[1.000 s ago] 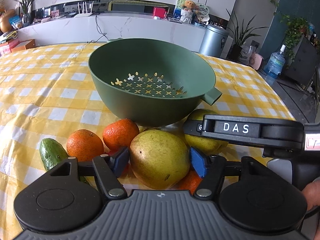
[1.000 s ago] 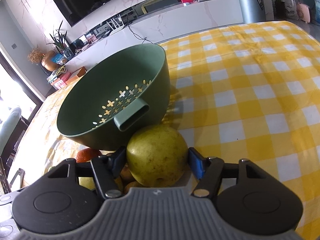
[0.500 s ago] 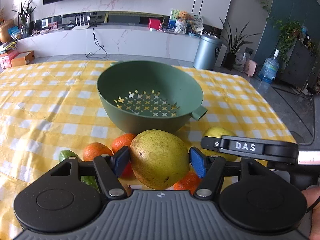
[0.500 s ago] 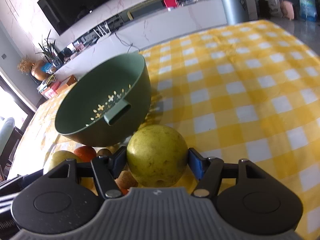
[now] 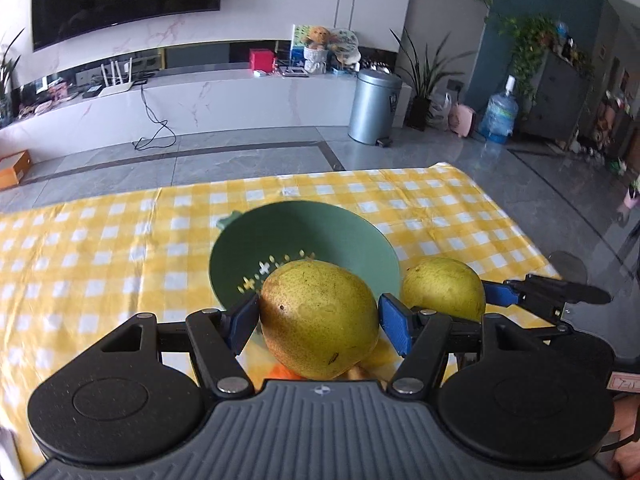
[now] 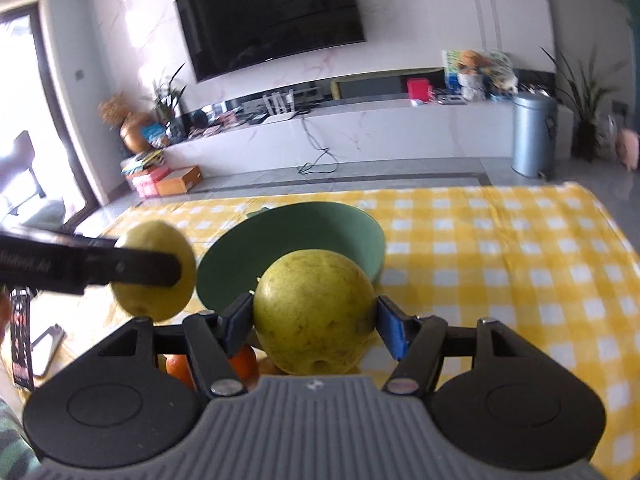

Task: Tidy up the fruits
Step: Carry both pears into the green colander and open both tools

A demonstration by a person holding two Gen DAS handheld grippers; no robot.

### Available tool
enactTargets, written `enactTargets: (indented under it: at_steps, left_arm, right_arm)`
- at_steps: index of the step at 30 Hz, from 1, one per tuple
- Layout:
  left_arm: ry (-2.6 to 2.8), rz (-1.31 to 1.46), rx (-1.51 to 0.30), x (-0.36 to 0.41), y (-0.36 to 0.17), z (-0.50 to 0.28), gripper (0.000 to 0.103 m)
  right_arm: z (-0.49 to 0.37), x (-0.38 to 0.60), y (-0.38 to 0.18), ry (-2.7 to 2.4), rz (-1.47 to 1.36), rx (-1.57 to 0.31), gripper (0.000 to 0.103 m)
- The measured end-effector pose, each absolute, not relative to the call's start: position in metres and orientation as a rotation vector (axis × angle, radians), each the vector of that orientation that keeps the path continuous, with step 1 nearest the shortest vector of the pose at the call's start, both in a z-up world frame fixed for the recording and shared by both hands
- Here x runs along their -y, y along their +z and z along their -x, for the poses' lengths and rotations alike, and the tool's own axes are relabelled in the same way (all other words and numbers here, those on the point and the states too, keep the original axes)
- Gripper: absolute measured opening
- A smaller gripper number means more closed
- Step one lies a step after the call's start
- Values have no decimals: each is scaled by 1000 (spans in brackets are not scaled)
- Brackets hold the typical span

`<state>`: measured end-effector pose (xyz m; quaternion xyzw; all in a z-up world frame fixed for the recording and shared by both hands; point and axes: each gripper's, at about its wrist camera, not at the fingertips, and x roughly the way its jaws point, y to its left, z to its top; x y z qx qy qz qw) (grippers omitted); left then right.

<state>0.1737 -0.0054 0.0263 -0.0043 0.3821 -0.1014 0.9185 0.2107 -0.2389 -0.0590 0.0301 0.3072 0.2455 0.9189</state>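
My left gripper (image 5: 318, 318) is shut on a yellow-green pear (image 5: 318, 318), held in the air above the near edge of the green colander bowl (image 5: 320, 236). My right gripper (image 6: 315, 316) is shut on a second pear (image 6: 315, 312), held beside the first. Each wrist view shows the other pear: the right one in the left wrist view (image 5: 443, 288), the left one in the right wrist view (image 6: 154, 270). The bowl (image 6: 296, 236) sits empty on the yellow checked tablecloth (image 6: 500, 248). Oranges (image 6: 244, 362) lie below the right gripper, mostly hidden.
The table's far edge (image 5: 320, 176) lies behind the bowl, with grey floor beyond it. A silver bin (image 5: 374, 106) and a white TV bench (image 5: 200, 100) stand far back. A phone-like object (image 6: 44, 346) lies near the table's left edge.
Both grippers have risen well above the table with their pears. The bowl and the fruit pile now look smaller and lower, and the cucumber and oranges have dropped out of the left view.
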Motion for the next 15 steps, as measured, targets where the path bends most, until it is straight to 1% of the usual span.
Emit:
enactTargets:
  at_steps: [4, 7, 15]
  left_arm:
    - [-248, -45, -870, 5, 21, -213, 75]
    - [-277, -63, -949, 2, 8, -241, 75]
    - [-300, -140, -1114, 0, -33, -288, 75]
  right_arm:
    - [-239, 213, -52, 553, 88, -658, 63]
    - [-268, 200, -52, 599, 157, -717, 63]
    - [-323, 170, -79, 687, 312, -913, 63]
